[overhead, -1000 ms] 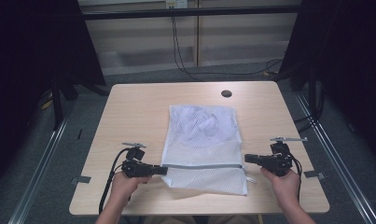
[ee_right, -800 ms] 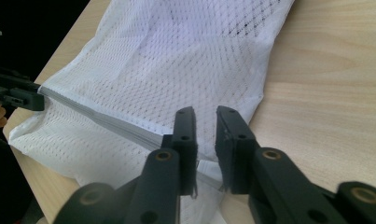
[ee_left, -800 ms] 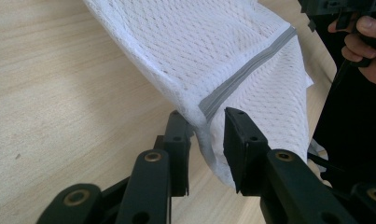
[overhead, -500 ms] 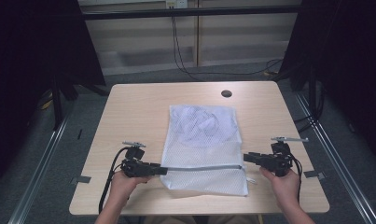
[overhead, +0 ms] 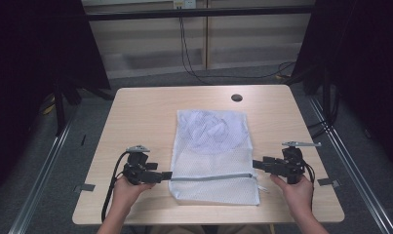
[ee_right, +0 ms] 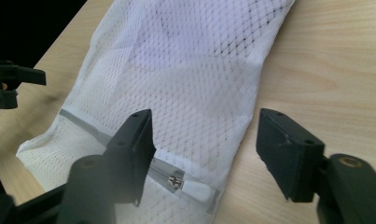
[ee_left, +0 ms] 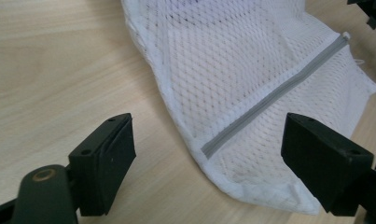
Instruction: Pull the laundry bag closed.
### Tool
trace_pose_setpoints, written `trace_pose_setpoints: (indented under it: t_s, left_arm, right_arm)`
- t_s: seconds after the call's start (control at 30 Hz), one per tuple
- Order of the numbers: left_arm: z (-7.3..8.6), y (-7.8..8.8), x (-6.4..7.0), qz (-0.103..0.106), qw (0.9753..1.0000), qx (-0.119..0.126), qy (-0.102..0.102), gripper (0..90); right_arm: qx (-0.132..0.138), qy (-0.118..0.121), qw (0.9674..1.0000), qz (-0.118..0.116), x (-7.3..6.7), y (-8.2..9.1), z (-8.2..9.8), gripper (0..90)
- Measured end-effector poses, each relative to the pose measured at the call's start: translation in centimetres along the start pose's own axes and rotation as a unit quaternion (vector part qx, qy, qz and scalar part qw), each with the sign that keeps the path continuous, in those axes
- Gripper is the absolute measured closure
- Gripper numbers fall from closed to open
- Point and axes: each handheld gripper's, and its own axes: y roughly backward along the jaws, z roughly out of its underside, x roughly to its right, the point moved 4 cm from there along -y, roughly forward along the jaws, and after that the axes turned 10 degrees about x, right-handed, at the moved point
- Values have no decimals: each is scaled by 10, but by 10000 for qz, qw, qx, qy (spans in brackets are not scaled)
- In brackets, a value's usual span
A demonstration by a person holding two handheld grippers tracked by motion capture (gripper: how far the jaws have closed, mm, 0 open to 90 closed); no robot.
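A white mesh laundry bag (overhead: 212,146) lies flat on the wooden table (overhead: 140,122), with a pale garment (overhead: 208,130) inside its far half. A grey zipper (overhead: 211,177) runs across its near end. My left gripper (overhead: 166,175) is at the zipper's left end and its jaws have just been opening. They stand wide apart around the bag's corner (ee_left: 223,154) without pressing it. My right gripper (overhead: 256,164) is at the right end and has also just been opening. The zipper pull (ee_right: 176,179) lies on the table between its separated jaws.
A dark round cable hole (overhead: 237,97) sits near the table's far edge. Bare wood lies left and right of the bag. Black curtains and metal floor rails (overhead: 43,170) flank the table, and cables (overhead: 189,53) hang behind it.
Both grippers' jaws have spread apart and let go of the bag's side edges at the zipper. The hands have stayed where they were and the bag lies in the same spot.
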Motion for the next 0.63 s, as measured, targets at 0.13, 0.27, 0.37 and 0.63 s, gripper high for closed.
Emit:
trace_pose_setpoints:
  t_s: [0.13, 0.27, 0.37, 0.63]
  left_arm:
    - [-2, 4, -4, -241, 9996, 111, -61, 111]
    - [-3, 7, -8, -609, 9975, 162, -329, 85]
    - [-2, 8, -10, -739, 9963, 158, -417, 78]
    - [2, 8, -21, -954, 9945, 82, -431, 72]
  right_arm:
    - [57, 90, 9999, 87, 3, 0, -3, 231]
    - [73, 224, 9993, 290, 9, 0, -3, 152]
    - [29, 399, 9983, 426, 13, 0, -4, 133]
    - [-151, 651, 9962, 550, 14, -4, -3, 127]
